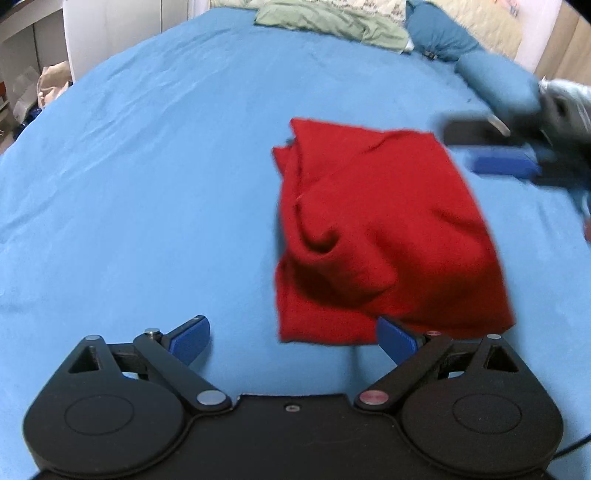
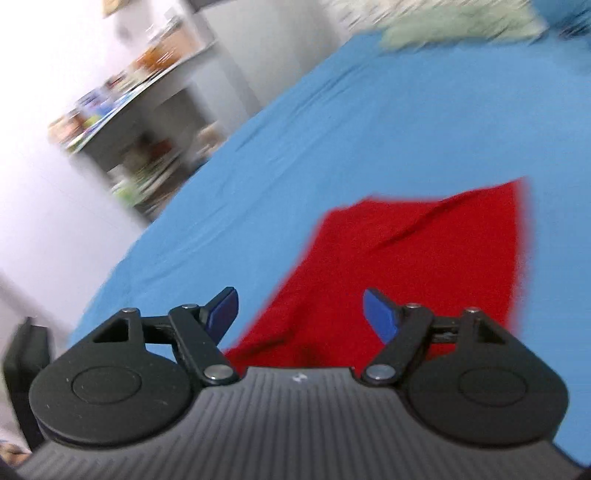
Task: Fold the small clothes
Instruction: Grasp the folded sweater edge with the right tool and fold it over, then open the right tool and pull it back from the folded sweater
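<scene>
Red fabric, a small garment (image 1: 384, 236) folded into a rumpled, roughly rectangular bundle, lies on the blue bed sheet (image 1: 147, 184) right of centre in the left wrist view. The left hand-held gripper (image 1: 293, 338) hangs just short of the garment's near edge with its blue fingers (image 1: 190, 339) spread wide, holding nothing; its right finger overlaps the cloth's near corner in the picture, though contact cannot be judged. The right hand-held gripper (image 2: 299, 315), blurred, hovers over the garment's edge, its jaws likewise apart and empty. At the head of the bed sit a green cloth (image 1: 332, 22) and blue pillows (image 1: 439, 33). Cluttered shelves (image 2: 140, 122) stand beside the bed.
</scene>
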